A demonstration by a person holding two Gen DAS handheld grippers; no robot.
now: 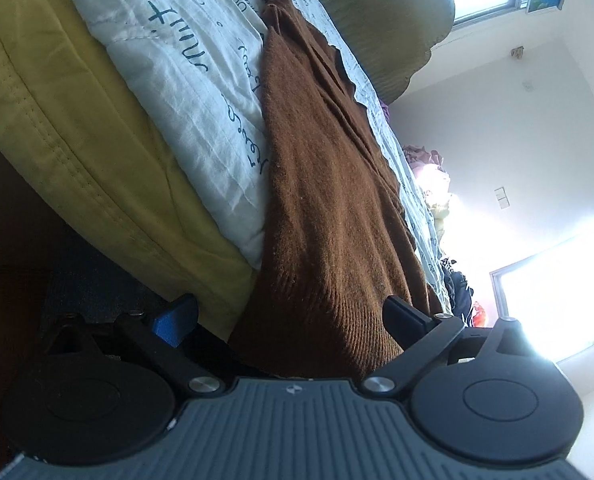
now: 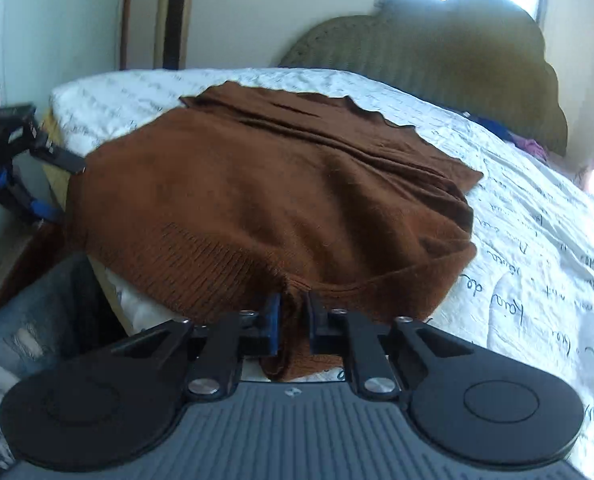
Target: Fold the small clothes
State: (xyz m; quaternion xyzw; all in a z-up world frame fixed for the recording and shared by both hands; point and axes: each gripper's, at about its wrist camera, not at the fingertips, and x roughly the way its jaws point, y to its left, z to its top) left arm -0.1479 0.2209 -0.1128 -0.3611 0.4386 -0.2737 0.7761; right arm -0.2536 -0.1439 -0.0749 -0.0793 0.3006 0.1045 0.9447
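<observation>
Sunlit white walls and bright windows surround a bed (image 2: 537, 240) covered with a white quilt printed with dark handwriting (image 1: 185, 92), over a yellow stitched under-layer (image 1: 57, 128) that shows along the bed's side. We see a brown knitted sweater (image 2: 265, 196) spread on the quilt, its ribbed hem hanging over the near edge of the bed and long folds running across its far part. An olive-green ribbed headboard (image 2: 449, 56) rises behind the bed, and a heap of mixed coloured clothes (image 1: 429, 168) lies farther along the mattress.

Our right hand-held gripper (image 2: 293, 320) has its two fingers drawn together on the sweater's ribbed hem, a bunch of brown knit pinched between the blue pad (image 2: 273, 322) and the black one. Our left hand-held gripper (image 1: 293, 316) stands at the sweater's left side with its jaws wide apart, the brown hem lying between the fingers; we cannot tell whether either finger touches the fabric. From the right wrist view, that left hand-held gripper sits just beside the sweater's far left corner
</observation>
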